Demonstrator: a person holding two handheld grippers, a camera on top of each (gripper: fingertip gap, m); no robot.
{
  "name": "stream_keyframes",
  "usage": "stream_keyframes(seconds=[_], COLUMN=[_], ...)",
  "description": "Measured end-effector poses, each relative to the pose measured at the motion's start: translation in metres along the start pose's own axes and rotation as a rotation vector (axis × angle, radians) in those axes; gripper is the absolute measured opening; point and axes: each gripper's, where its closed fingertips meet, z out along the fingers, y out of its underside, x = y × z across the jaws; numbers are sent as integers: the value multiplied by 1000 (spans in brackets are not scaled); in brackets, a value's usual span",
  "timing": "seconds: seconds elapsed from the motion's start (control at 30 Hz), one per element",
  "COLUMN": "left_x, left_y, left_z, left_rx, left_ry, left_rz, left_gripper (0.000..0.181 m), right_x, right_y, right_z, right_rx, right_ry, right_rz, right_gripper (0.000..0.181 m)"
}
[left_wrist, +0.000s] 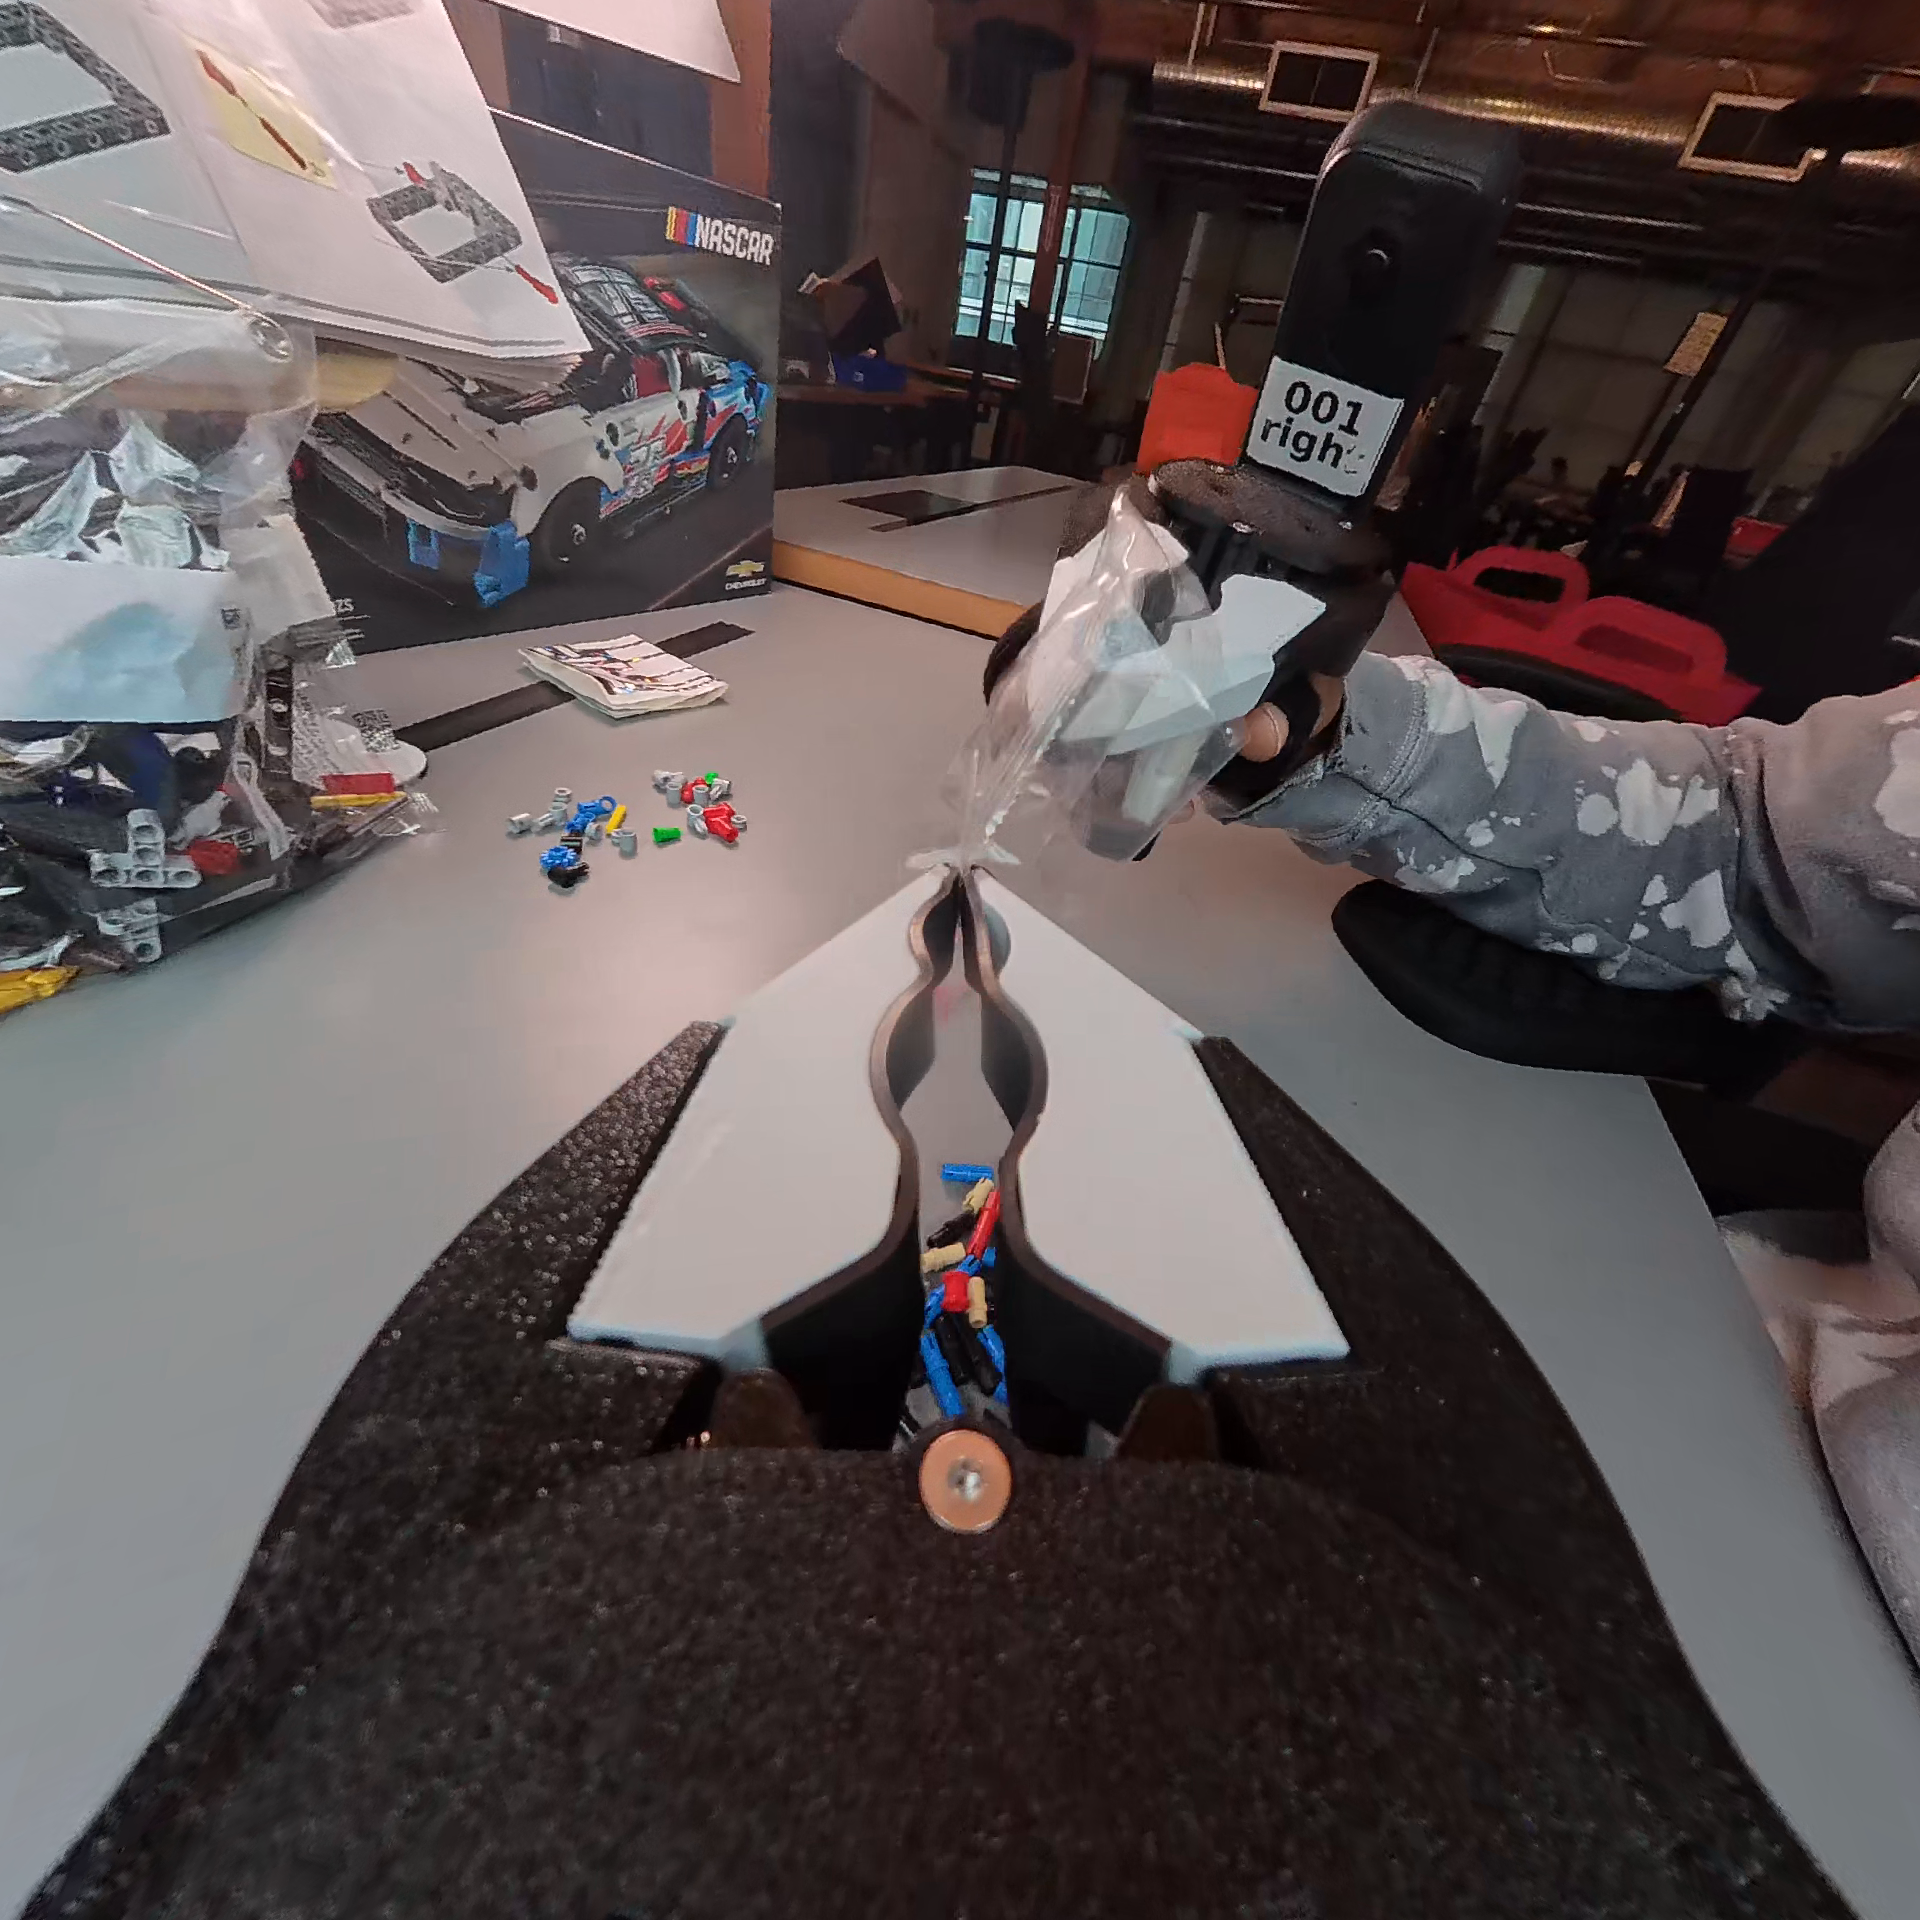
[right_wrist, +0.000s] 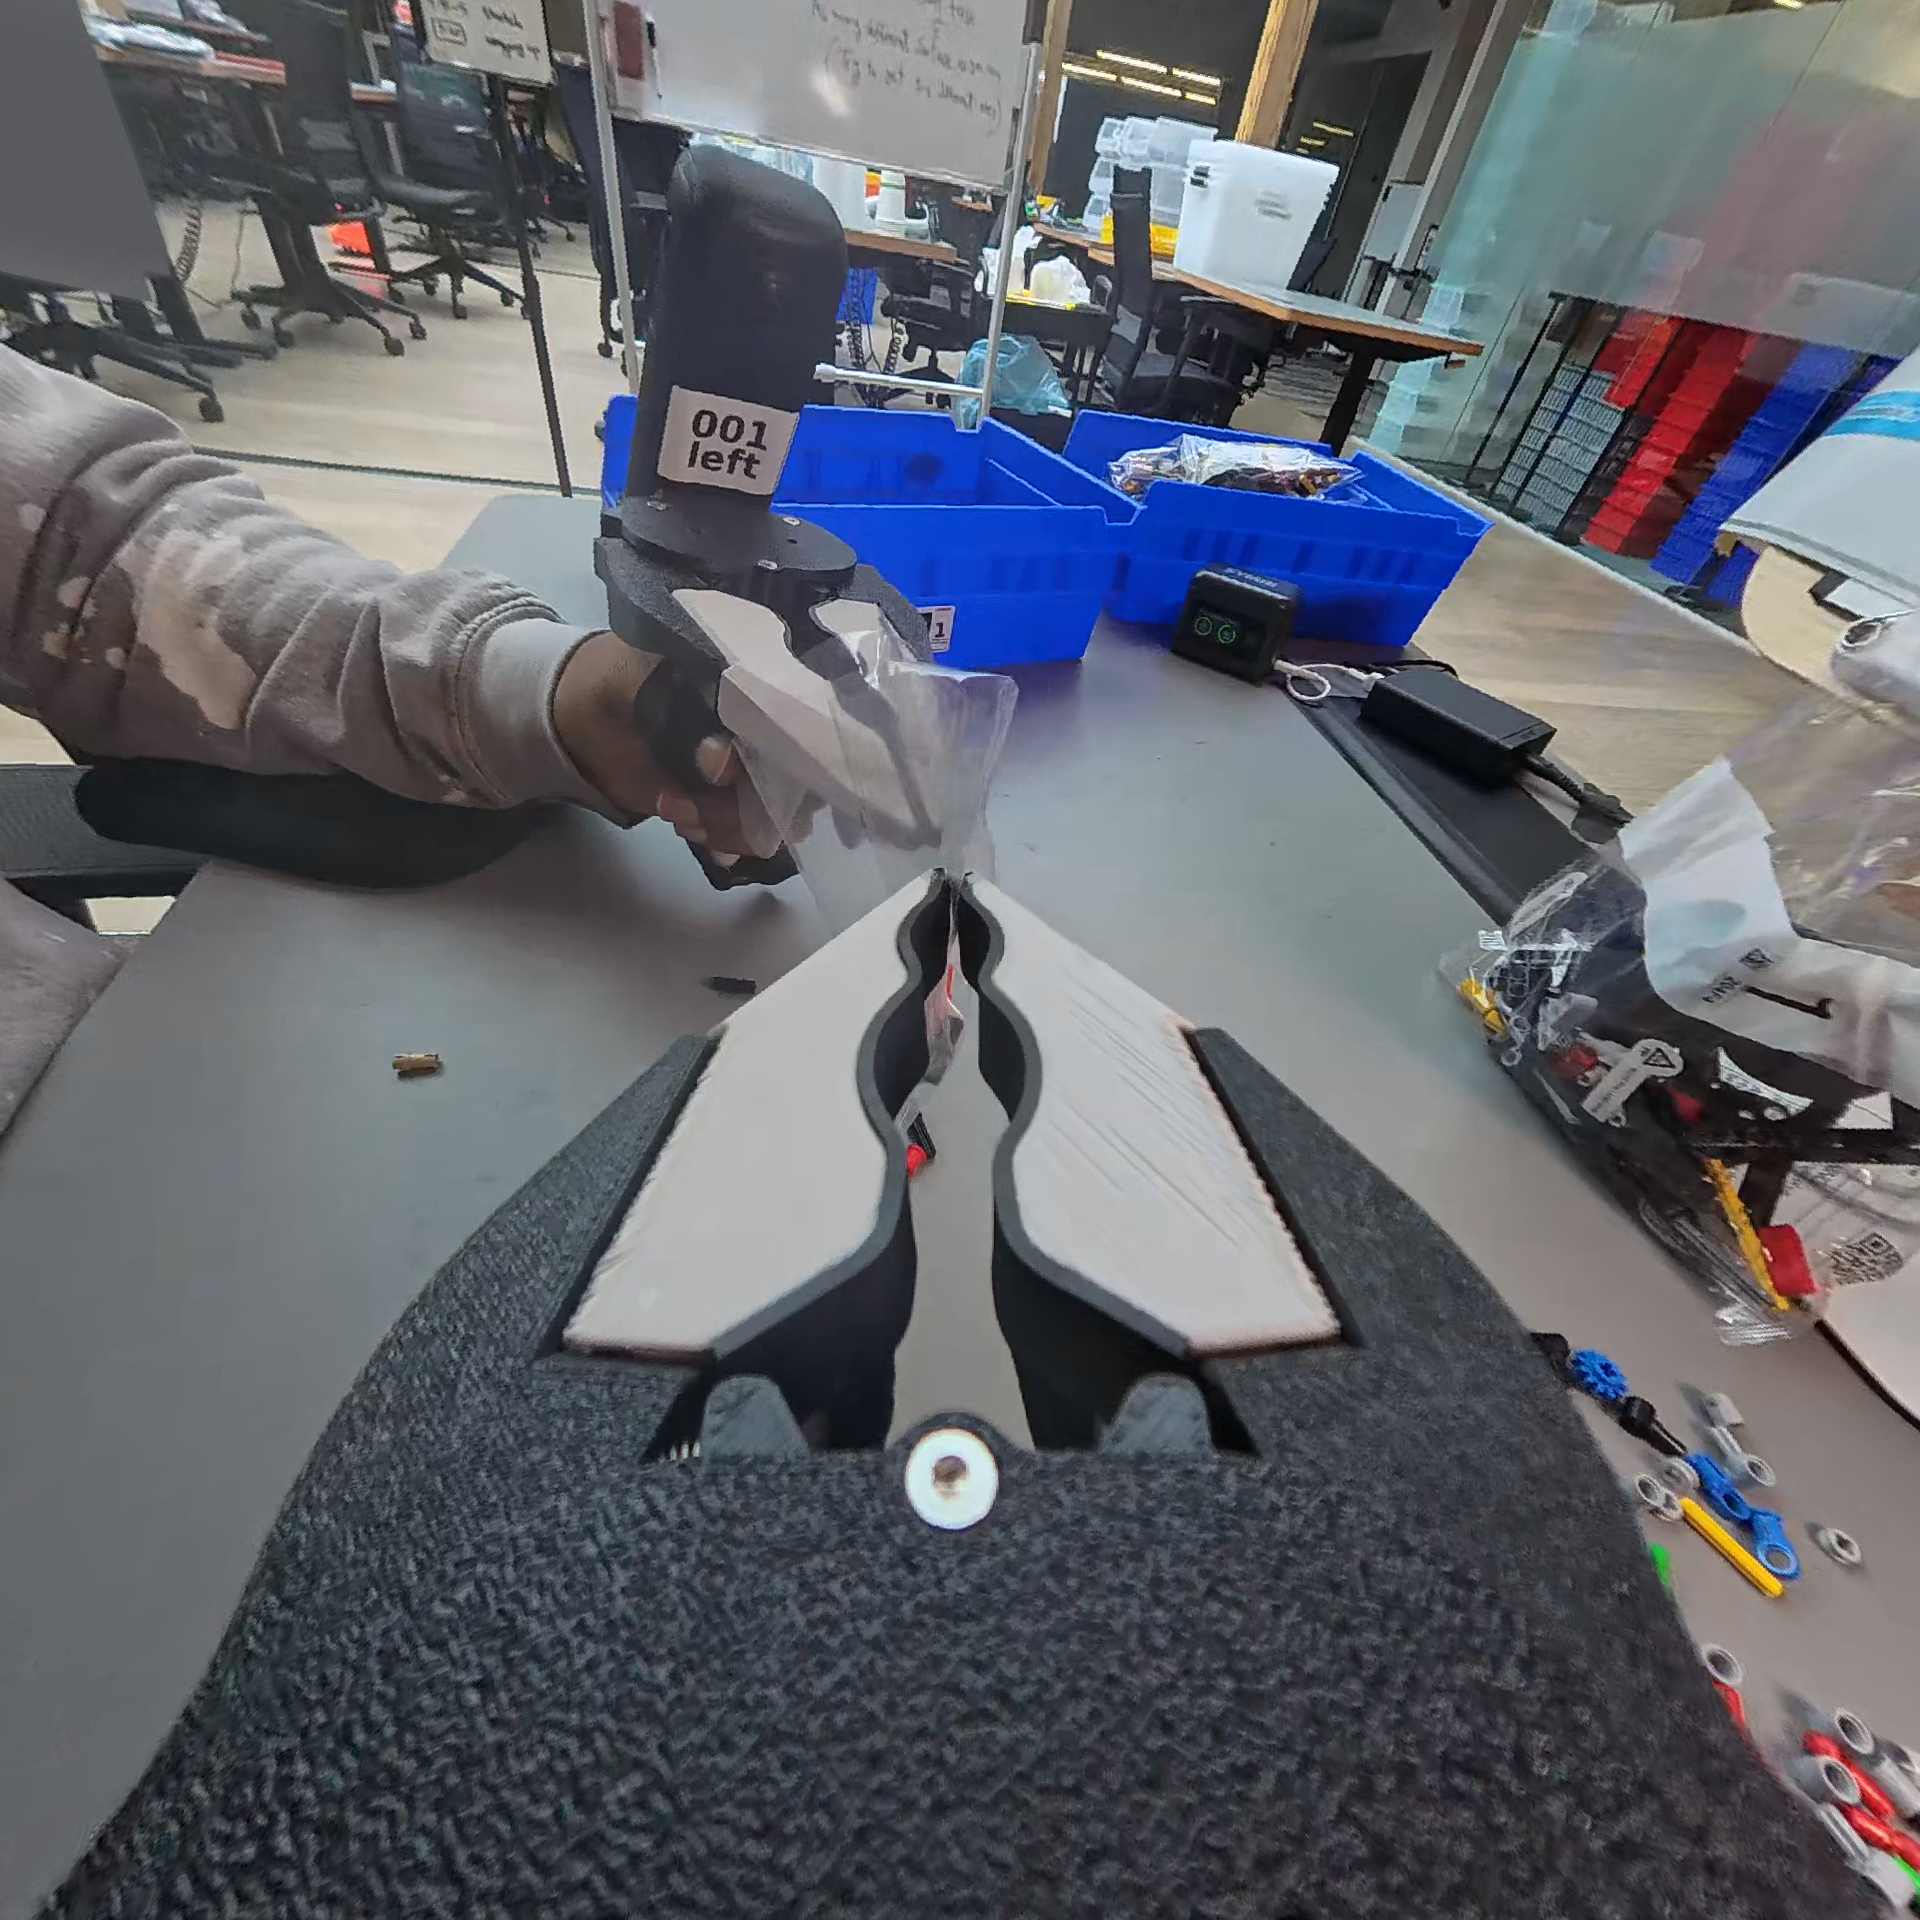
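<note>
My left gripper (left_wrist: 956, 881) is shut on one edge of a small clear plastic bag (left_wrist: 1039, 665). My right gripper (right_wrist: 951, 883) is shut on the same bag (right_wrist: 940, 727) at another edge. The two grippers face each other close together above the grey table (left_wrist: 416, 1091), with the bag stretched between them. The right gripper (left_wrist: 1127, 810) shows in the left wrist view, held by a hand in a mottled grey sleeve. The left gripper (right_wrist: 904, 821) shows in the right wrist view. A pile of small blue, red, tan and black pins (left_wrist: 961, 1278) lies on the table under the left gripper.
A toy car kit box (left_wrist: 582, 416), instruction sheets (left_wrist: 312, 156) and bags of parts (left_wrist: 135, 727) stand at the left. Loose small parts (left_wrist: 623, 821) and a folded sheet (left_wrist: 623, 675) lie nearby. Blue bins (right_wrist: 1039, 540), a black power adapter (right_wrist: 1455, 722) and a stray tan pin (right_wrist: 416, 1062) also show. There is about 4 centimeters between the tips of the two grippers.
</note>
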Motion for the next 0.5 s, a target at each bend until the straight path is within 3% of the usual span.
stream_keyframes(seconds=[0.23,0.5], left_x=[-10,-7], left_y=[-11,-16], left_z=[-9,-10], left_rx=[64,95], left_ry=[-15,13], left_rz=[-70,-90], left_gripper=[0,0], right_x=[7,-3], right_y=[-10,9], right_z=[-18,-19], right_rx=[53,42], right_ry=[42,70], right_rz=[19,69], right_gripper=[5,22])
